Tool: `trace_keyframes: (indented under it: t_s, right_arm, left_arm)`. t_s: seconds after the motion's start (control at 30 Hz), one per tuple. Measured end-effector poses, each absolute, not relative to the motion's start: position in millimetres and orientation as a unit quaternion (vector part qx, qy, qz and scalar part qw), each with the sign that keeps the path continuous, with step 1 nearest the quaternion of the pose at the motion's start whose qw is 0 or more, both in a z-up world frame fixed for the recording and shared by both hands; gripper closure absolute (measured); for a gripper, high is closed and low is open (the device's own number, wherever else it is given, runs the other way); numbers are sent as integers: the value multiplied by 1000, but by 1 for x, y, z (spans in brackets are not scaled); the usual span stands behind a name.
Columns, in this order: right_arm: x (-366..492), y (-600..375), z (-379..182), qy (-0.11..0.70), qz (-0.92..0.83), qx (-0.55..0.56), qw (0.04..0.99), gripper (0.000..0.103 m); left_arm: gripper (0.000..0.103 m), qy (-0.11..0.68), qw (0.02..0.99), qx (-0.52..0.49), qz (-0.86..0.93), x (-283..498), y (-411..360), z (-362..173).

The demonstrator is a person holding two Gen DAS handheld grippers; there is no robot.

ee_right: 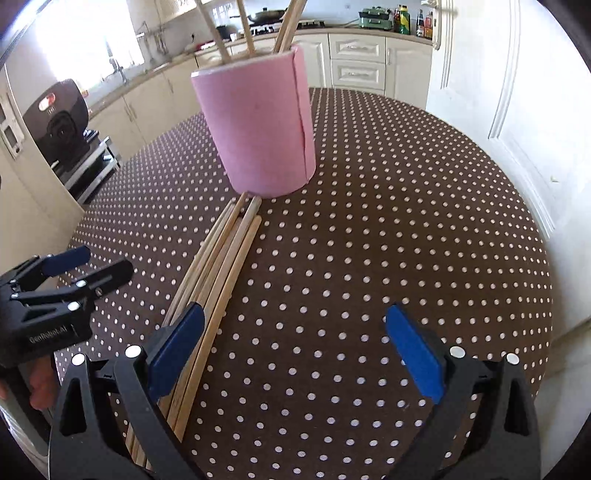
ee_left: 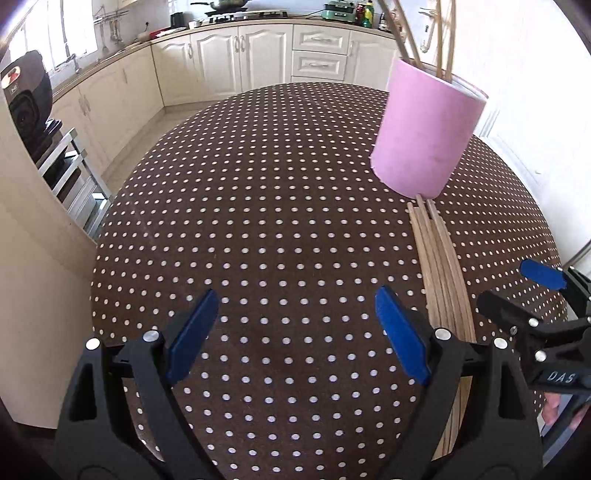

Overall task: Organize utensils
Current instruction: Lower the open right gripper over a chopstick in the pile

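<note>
Black grippers (ee_left: 295,332), blue pads (ee_left: 194,334) (silver rivets)

"DAS" stands on the right claw (ee_left: 532,291); "GenRobot.AI" stands on the left claw (ee_right: 92,264).

Matt pink holder (ee_right: 258,125), pale wooden chopsticks (ee_right: 218,266), dotted cloth tablecloth (ee_right: 369,240)

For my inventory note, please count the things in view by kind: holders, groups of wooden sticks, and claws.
Pink cylindrical holder: 1
Pile of thin wooden sticks lying on the brown dotted table, pile at: 1 (single sticks too close together to count)
Group of wooden sticks standing in the holder: 1
Claws, both open: 2 (left claw, right claw)
Total: 5
</note>
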State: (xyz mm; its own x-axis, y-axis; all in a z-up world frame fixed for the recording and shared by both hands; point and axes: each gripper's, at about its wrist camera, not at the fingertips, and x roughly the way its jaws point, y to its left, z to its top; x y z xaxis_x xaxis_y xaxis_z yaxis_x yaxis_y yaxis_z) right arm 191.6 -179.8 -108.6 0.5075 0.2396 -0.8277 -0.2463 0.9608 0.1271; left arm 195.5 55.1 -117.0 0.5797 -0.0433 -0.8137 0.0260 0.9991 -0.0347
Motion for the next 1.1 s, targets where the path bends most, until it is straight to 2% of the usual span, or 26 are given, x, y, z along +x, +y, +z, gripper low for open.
trace_keyframes:
  t_s: [0.57,1.1]
  right_arm:
    - [198,-161,-118,486,110,-29,867,8]
    - [181,-148,-120,457,86,-74,882,8]
  left_arm:
    - [17,470,882,-3,-36,192,50,-124]
    - [17,469,883,-3,-31,182,46,-124]
